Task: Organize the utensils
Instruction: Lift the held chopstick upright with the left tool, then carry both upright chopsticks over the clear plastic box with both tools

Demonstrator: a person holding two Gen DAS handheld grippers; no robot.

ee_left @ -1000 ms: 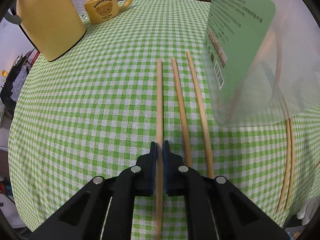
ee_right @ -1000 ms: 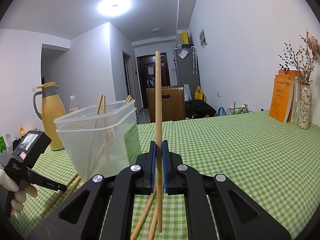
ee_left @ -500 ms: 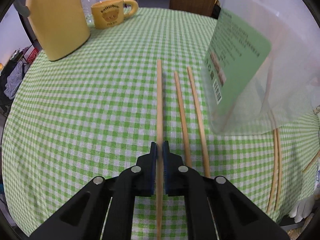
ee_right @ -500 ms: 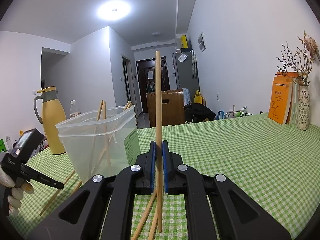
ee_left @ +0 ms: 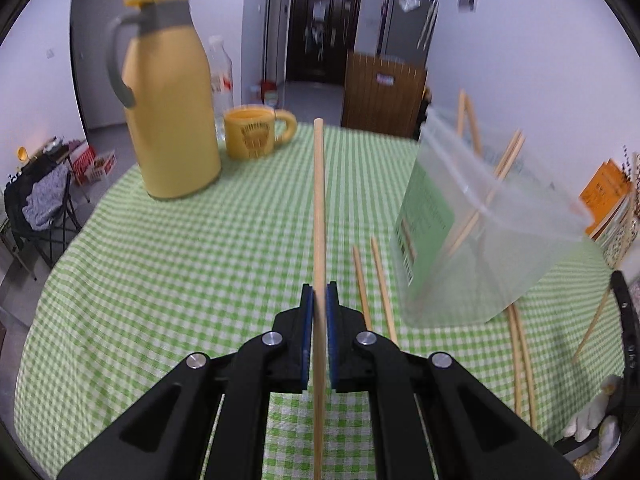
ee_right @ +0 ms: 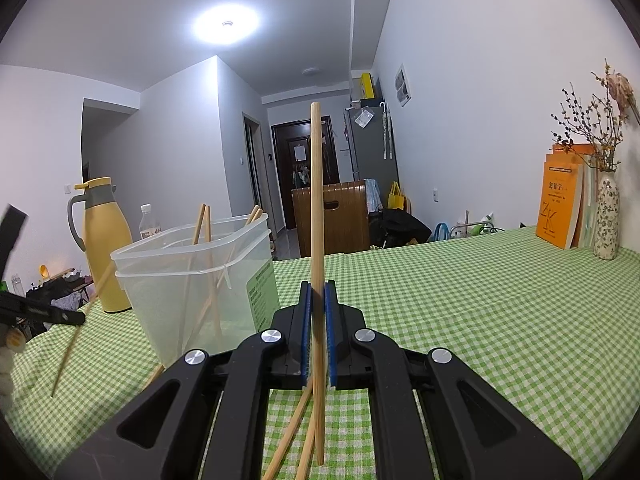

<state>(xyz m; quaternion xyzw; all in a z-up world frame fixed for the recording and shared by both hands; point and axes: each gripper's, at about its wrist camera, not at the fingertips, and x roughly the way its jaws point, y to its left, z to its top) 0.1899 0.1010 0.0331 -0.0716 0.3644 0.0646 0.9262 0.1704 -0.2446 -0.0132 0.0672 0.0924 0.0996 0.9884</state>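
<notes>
The left gripper (ee_left: 319,300) is clamped on one wooden chopstick (ee_left: 318,216), and this chopstick is in the air, above the green checked tablecloth (ee_left: 180,264). The right gripper (ee_right: 319,300) is also closed tight on a second chopstick (ee_right: 316,208), which stands nearly upright between its blue pads. The clear plastic container (ee_right: 196,276) stands on the table between the two hands and already has several chopsticks leaning inside it. Two loose chopsticks (ee_left: 374,280) lie on the cloth just beside the container, and more lie at its other side.

I think the main risk is at the container. It looks light and mostly empty, so if the tip of a long chopstick hits its rim or wall instead of going in the opening, the container can tip or slide. The sticks that already lean at the rim can also block the new one, or be pushed out.

A second risk is the grip. Each stick is held at one narrow point, with much length on both sides of the pads, so it can turn between them and point in a wrong direction when the hand tilts.

Both hands carry long sticks near the same opening, so the sticks can cross and knock each other. The yellow thermos jug (ee_left: 170,112) and the yellow mug (ee_left: 256,132) stand well apart from the container, so I judge them not in danger.
</notes>
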